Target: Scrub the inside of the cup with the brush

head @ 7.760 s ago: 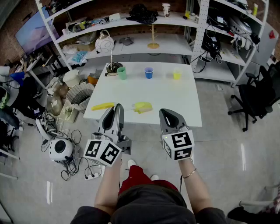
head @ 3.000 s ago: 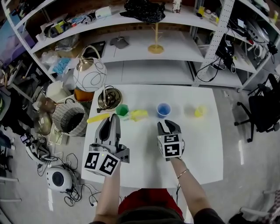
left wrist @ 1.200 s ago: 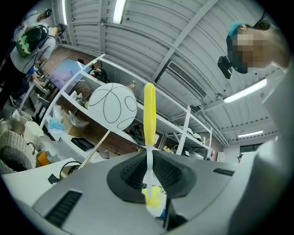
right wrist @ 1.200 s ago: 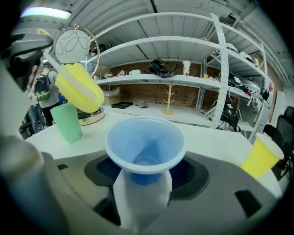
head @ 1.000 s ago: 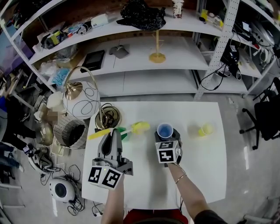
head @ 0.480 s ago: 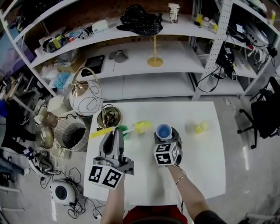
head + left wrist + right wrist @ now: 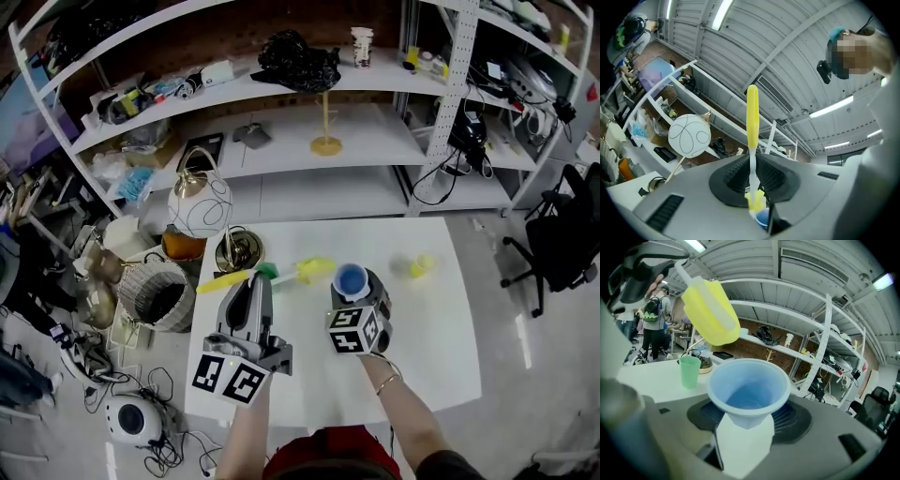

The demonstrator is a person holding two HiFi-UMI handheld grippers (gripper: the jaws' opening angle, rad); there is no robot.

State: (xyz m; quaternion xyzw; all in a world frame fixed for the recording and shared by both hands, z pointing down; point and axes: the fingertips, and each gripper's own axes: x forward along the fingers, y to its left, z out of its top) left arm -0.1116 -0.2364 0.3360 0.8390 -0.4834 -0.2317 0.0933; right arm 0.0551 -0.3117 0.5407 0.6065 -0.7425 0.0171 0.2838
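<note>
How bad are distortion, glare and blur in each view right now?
Head view: even light, sharp, shelving bowed towards the edges, blue cup crisp. Left gripper view: heavy fisheye, dark corners, ceiling strip light blown out, brush sharp. Right gripper view: cup crisp, the near brush head looks slightly soft, black vignette in the corners.

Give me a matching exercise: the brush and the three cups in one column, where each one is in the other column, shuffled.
Things:
1. brush
2. blue cup
3. green cup
4. yellow cup

Places:
A. standing on the table by the lamp base
B. held in the right gripper
C. alone on the table's right part
D. held in the left gripper

Pairs: 1-D, 2-B, 3-A, 4-C
</note>
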